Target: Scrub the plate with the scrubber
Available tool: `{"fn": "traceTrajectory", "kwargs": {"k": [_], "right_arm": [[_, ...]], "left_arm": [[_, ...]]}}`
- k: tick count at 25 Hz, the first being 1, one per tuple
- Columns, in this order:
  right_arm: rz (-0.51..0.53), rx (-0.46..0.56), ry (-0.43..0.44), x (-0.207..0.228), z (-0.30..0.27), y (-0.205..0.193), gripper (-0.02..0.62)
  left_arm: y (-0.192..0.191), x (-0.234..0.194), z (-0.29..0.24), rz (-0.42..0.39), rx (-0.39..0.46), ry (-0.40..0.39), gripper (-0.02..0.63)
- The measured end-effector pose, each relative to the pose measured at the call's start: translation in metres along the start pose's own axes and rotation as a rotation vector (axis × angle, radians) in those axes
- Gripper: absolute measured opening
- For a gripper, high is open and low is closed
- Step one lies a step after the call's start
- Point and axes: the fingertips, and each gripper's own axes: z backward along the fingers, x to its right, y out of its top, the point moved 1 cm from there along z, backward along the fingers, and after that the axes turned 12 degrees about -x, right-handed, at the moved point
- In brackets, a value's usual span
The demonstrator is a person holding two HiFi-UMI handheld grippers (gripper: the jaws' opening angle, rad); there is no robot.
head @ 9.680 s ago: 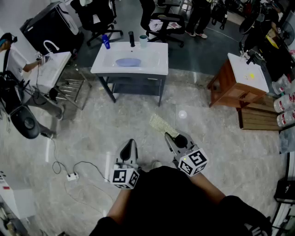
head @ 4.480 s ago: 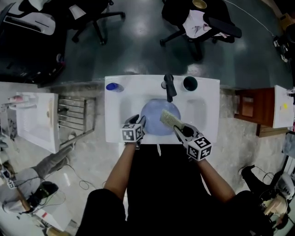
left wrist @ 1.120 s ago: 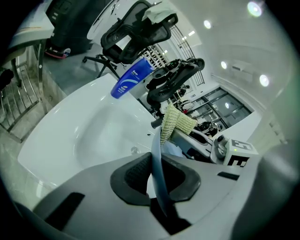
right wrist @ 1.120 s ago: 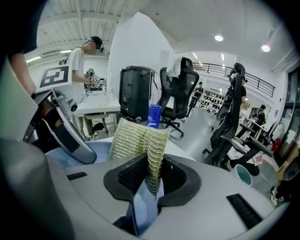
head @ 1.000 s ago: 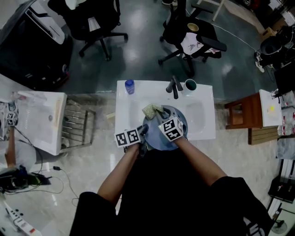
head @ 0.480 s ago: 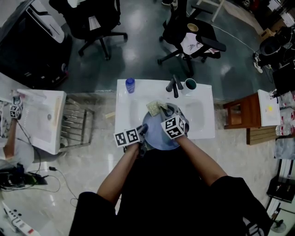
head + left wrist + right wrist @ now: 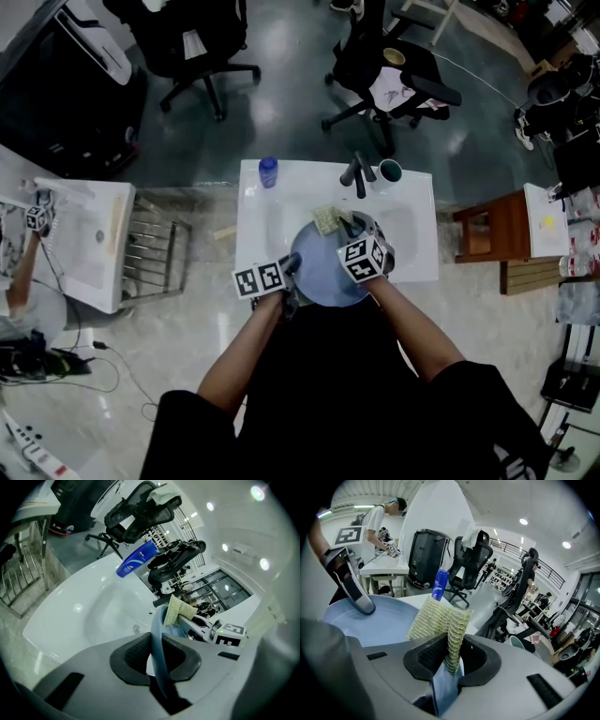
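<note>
A pale blue plate point(image 7: 319, 274) is tilted over the basin of the white sink point(image 7: 272, 225). My left gripper point(image 7: 289, 272) is shut on its near left rim; in the left gripper view the rim point(image 7: 157, 653) stands edge-on between the pads. My right gripper point(image 7: 345, 228) is shut on a yellow-green mesh scrubber point(image 7: 326, 218), which lies against the plate's far edge. The right gripper view shows the scrubber point(image 7: 440, 618) folded between the jaws, the plate's face point(image 7: 379, 620) to the left, and the left gripper point(image 7: 358, 597) on its rim.
A black faucet point(image 7: 357, 175), a blue bottle point(image 7: 267, 172) and a teal cup point(image 7: 390, 171) stand along the sink's back edge. A metal rack point(image 7: 155, 253) is at the left, a wooden stand point(image 7: 492, 234) at the right. Office chairs point(image 7: 384, 75) stand behind.
My right gripper has carried the scrubber to the right along the plate's far edge. The left gripper and the plate have stayed in place.
</note>
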Motion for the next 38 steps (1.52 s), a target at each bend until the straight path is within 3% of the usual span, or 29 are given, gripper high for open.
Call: {"fn": "traceTrajectory", "kwargs": {"k": [24,38], "right_arm": [[-0.018,-0.171,-0.039,0.027,0.013,-0.067,0.071],[0.048,-0.286,-0.035,0.028,0.025,-0.104,0.071]], "left_arm": [[0.005,-0.011,-0.008,0.027,0.006,0.011,0.044],[0.012,-0.016,-0.015,0.02,0.008,0.002,0.046]]}}
